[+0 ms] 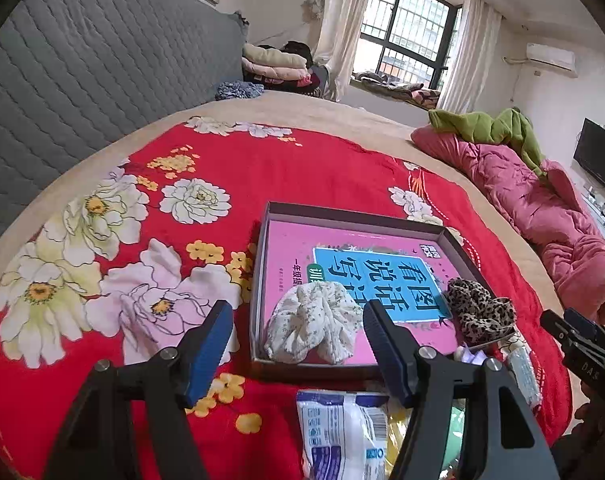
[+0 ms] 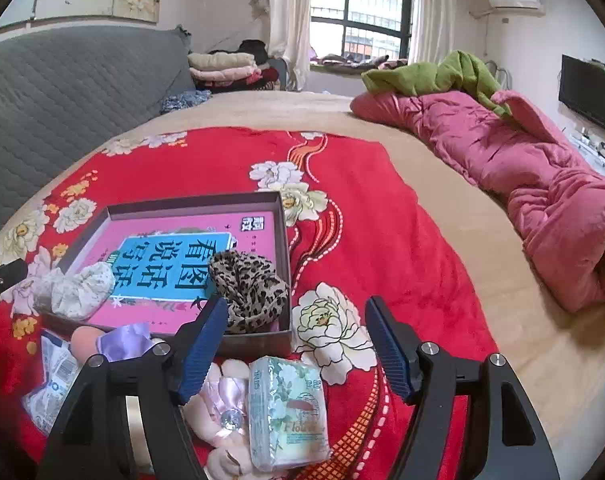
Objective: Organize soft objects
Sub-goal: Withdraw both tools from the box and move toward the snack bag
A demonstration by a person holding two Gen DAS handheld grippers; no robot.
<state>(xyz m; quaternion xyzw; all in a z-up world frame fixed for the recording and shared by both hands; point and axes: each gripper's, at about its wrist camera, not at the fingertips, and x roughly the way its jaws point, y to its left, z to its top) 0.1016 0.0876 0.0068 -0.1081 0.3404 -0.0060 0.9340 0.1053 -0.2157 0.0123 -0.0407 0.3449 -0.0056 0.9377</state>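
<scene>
Inside the box (image 1: 454,236), a crumpled white floral scrunchie (image 1: 314,326)

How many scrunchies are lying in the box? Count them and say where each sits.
2. The white floral scrunchie lies at the box's near left corner; the leopard-print scrunchie lies at its near right corner. None seems hidden, though the tool fingers cover part of the near edge.

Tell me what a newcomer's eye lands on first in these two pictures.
First the red floral blanket spread over the bed, with a shallow box on it holding a pink and blue book. Inside the box, a white floral scrunchie lies at one near corner and a leopard-print scrunchie at the other. A crumpled pink quilt runs along the bed's far side.
</scene>
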